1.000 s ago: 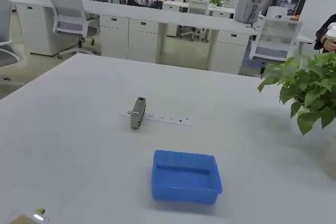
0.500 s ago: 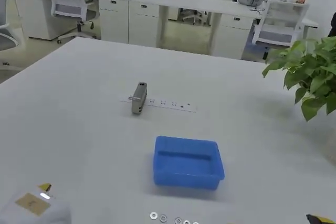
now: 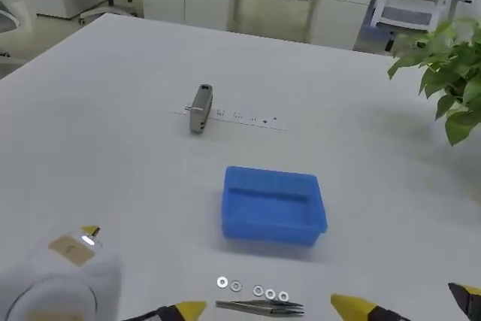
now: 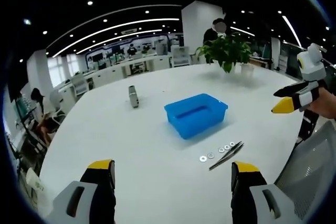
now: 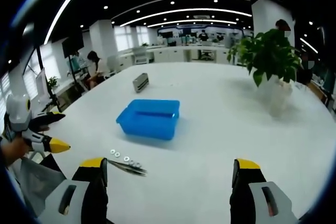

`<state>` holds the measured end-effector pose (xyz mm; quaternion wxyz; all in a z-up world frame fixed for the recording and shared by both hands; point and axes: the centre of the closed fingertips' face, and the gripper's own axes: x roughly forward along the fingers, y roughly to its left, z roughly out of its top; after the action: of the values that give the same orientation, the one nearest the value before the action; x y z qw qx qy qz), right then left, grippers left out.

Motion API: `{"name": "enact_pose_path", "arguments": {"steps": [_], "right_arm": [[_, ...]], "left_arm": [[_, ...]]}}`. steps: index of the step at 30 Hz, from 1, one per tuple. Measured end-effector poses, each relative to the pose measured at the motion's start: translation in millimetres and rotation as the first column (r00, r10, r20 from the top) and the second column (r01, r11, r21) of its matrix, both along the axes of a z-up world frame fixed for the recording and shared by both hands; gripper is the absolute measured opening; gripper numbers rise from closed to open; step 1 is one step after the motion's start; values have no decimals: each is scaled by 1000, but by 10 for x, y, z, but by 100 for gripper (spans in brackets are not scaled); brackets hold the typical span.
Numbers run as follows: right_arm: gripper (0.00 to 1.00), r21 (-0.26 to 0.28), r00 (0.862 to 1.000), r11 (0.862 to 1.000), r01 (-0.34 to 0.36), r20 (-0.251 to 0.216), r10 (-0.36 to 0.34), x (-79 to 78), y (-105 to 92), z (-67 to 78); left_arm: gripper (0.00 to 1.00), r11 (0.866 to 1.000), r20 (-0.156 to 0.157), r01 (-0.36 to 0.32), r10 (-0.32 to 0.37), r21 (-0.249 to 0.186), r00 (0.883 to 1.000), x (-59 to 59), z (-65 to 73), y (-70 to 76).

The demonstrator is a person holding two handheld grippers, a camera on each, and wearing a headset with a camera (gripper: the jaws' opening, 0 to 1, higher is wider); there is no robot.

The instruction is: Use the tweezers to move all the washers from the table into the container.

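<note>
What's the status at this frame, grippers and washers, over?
Left gripper open, right gripper open, both empty. Washers in a row on table, tweezers beside them, untouched. Container empty. Nothing between grippers and tweezers.

Left tool (image 3: 139,270) and right tool (image 3: 406,300) further up into head view, flanking tweezers (image 3: 259,306)

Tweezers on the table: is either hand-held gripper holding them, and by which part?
Nothing is held. The left hand-held gripper and right hand-held gripper are open and empty; the tweezers lie on the table by the washers.
</note>
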<state>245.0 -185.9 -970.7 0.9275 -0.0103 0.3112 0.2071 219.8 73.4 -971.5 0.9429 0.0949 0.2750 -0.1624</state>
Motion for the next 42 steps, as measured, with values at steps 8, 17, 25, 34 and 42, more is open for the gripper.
{"name": "enact_pose_path", "arguments": {"steps": [8,17,25,34,42], "right_arm": [[97,-17,999,1000,-7,-48,6,-2,-21,-128],[97,-35,996,999,-15,-83,12,-11,-55,-212],[97,-43,994,999,-11,-105,7,-39,-86,-263],[97,-49,994,999,1,-112,-7,-55,-134,-268],[97,-47,992,999,15,-121,-21,-119,-179,-276]], "left_arm": [[80,989,-47,142,-140,38,989,120,-146,-186],[62,924,-120,373,-362,90,925,139,-373,-505],[42,833,-179,538,-514,127,839,119,-563,-688],[20,693,-291,709,-658,127,695,33,-790,-806],[8,645,-336,754,-688,124,643,69,-955,-876]]}}
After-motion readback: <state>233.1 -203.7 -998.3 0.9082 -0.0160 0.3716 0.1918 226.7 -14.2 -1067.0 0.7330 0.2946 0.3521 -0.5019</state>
